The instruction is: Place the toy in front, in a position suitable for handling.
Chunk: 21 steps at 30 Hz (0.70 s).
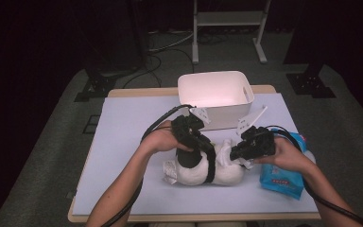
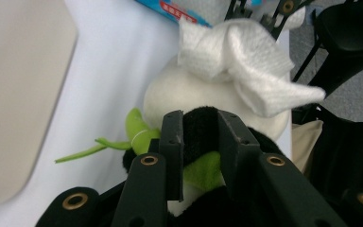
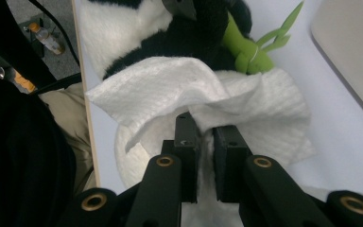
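Both black plastic grippers, left [image 1: 194,137] and right [image 1: 246,147], have brass-ringed screw holes, thick black cables and grey three-cornered plates. Forearms are bare.

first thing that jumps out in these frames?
The black-and-white plush panda lying mid-table, with both grippers on it. The left gripper is clamped on a black limb of the toy beside its green bamboo sprig, while the right gripper pinches a white tissue against the toy's white body. Behind stands a white bin, and a blue wipes pack lies at the table's right.
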Tool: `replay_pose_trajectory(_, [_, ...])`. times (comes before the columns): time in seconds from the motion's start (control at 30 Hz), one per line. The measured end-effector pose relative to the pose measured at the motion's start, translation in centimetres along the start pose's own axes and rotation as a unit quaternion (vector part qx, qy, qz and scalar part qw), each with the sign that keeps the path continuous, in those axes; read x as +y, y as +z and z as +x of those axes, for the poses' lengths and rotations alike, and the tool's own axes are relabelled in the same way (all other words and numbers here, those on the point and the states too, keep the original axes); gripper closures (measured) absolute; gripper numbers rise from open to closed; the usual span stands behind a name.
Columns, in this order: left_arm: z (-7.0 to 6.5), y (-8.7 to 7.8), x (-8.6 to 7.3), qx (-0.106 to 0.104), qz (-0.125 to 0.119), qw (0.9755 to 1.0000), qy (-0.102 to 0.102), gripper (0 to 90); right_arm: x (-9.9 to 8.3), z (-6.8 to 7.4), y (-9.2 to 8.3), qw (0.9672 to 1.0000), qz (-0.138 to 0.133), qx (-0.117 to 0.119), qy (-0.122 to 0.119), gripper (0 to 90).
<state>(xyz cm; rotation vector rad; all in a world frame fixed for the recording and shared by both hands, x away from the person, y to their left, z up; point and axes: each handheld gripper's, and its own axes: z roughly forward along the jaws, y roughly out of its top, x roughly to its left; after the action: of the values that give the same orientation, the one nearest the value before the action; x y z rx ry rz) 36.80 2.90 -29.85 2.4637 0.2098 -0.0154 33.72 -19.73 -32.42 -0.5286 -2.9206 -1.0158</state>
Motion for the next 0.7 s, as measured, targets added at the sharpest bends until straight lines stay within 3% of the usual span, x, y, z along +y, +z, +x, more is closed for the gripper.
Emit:
replay_pose_trajectory(0.1, [0.4, -0.8, 0.8, 0.018, 0.003, 0.9998, 0.005, 72.9, 0.6, -0.4, 0.2, 1.0, -0.002, -0.005, -0.004, 81.2])
replay_pose_trajectory(0.27, [0.5, -1.0, 0.3, 0.025, 0.023, 0.9994, 0.009, 71.1, 1.1, -0.5, 1.0, 1.0, -0.002, 0.002, -0.002, 81.2])
replay_pose_trajectory(0.4, [0.3, -0.9, -1.3, 0.011, 0.029, 0.9995, 0.005, 69.5, 1.6, 0.3, 2.6, 0.9995, 0.006, 0.025, -0.016, 81.2])
replay_pose_trajectory(0.47, [0.0, -1.2, -2.0, 0.008, 0.024, 0.9997, 0.002, 69.1, 1.8, 0.5, 2.6, 0.9995, 0.006, 0.027, -0.016, 81.1])
replay_pose_trajectory(0.6, [-0.6, -1.4, -3.0, 0.001, 0.033, 0.9994, 0.004, 68.0, 2.9, 0.0, 1.6, 0.9998, -0.002, 0.01, -0.016, 81.1])
replay_pose_trajectory(0.7, [-0.7, -1.5, -3.6, -0.006, 0.03, 0.9995, -0.002, 67.4, 3.1, -0.2, 1.8, 0.9998, 0.01, 0.0, -0.016, 81.1])
